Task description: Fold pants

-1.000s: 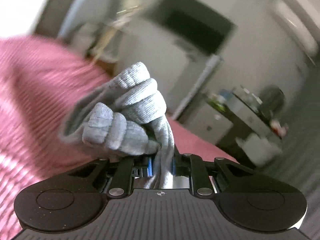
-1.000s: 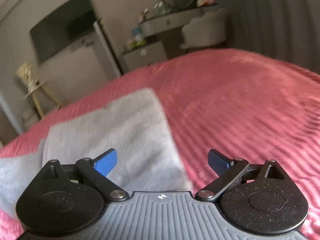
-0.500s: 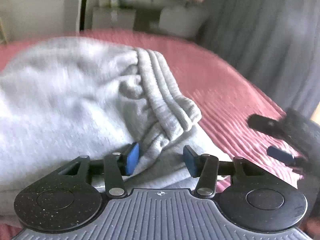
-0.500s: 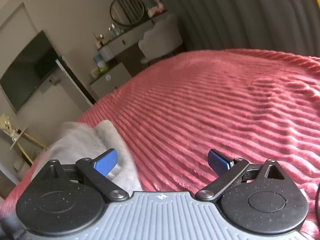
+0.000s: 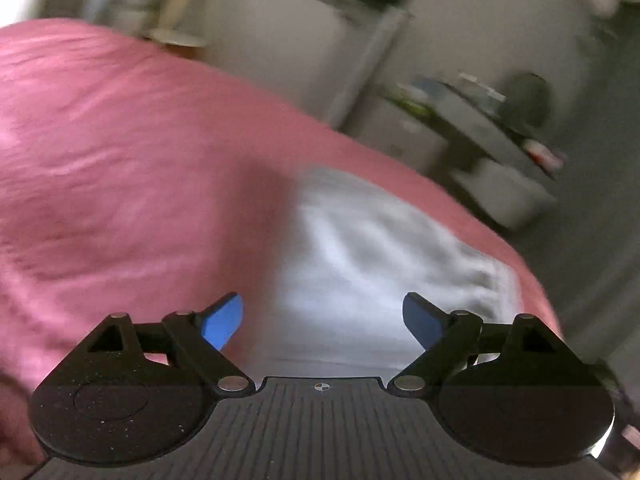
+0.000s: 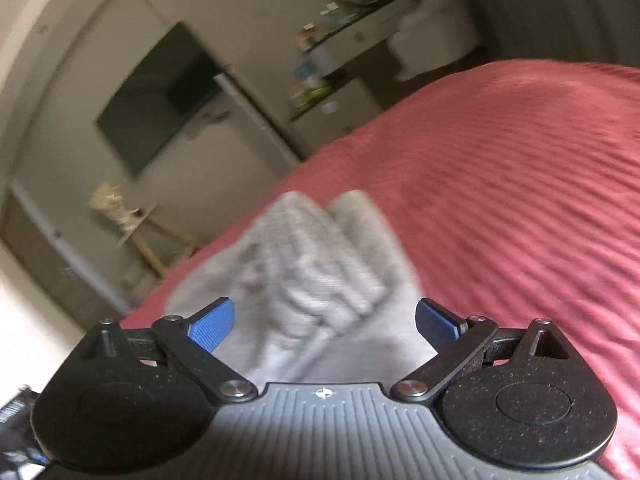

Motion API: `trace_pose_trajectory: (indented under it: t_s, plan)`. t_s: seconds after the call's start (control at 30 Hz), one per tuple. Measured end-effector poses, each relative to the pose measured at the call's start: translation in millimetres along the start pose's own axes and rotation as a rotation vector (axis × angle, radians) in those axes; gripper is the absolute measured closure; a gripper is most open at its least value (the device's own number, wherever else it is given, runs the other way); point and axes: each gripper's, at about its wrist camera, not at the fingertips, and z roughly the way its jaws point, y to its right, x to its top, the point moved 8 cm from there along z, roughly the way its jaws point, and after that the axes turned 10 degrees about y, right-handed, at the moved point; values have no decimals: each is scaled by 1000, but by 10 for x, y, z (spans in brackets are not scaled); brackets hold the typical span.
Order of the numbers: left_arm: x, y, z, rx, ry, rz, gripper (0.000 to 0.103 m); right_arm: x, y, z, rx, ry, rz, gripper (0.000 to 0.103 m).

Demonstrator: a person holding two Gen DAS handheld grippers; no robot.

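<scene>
Clearly, both views are smeared by motion blur, so fine detail is hard to read. The left claw (image 5: pixel 322 317) stands wide, its blue pads (image 5: pixel 222 321) far apart and nothing between them. Ahead of it the grey pants (image 5: pixel 372 256) lie on the pink bedspread (image 5: pixel 120 168); from the left wrist view they read as a flat, pale patch with soft wrinkles, running from beneath the claw toward the far right edge of the bed. How many layers are stacked there cannot be told through the blur.

The right claw (image 6: pixel 325 324) is spread wide too, its blue pads (image 6: pixel 211 323) holding nothing. The pants (image 6: pixel 320 276) sit just in front of it and between the lines of its two fingers, though whether either pad touches the cloth cannot be told. In the right wrist view the garment looks bunched, with ribbed bands of fabric heaped at the far end and a smoother stretch nearer the claw. Ridged pink bedspread (image 6: pixel 520 200) spreads out to the right of the pile.

Beyond the bed in the right wrist view, a dark television (image 6: pixel 160 100) hangs on a pale wall, a shelf unit (image 6: pixel 332 60) carries small bottles and jars, and a light wooden stand (image 6: pixel 128 220) sits at the left. The left wrist view shows the cluttered shelf unit (image 5: pixel 480 120) past the far edge of the bed.
</scene>
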Motion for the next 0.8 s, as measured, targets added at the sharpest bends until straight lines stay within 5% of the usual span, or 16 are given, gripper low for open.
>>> trace_pose_trajectory:
  t_s: [0.1,0.17,0.4,0.63,0.8]
  plan:
    - [36,-271,-28,94,3,-13,11,-63,-110,178,3,-48,-22,6]
    - [-11,-307,38,79,-51,-67,11,-128,-115,294,-15,-86,-22,6]
    - [-196,-242,244,87,-158,-5,11,-128,15,593,-81,-93,42,8]
    - [-300,-282,318,83,-196,-84,11,-148,-38,663,-82,-47,-1,30]
    - [-350,-236,364,90,-210,-63,11,-220,7,765,-55,-97,0,15]
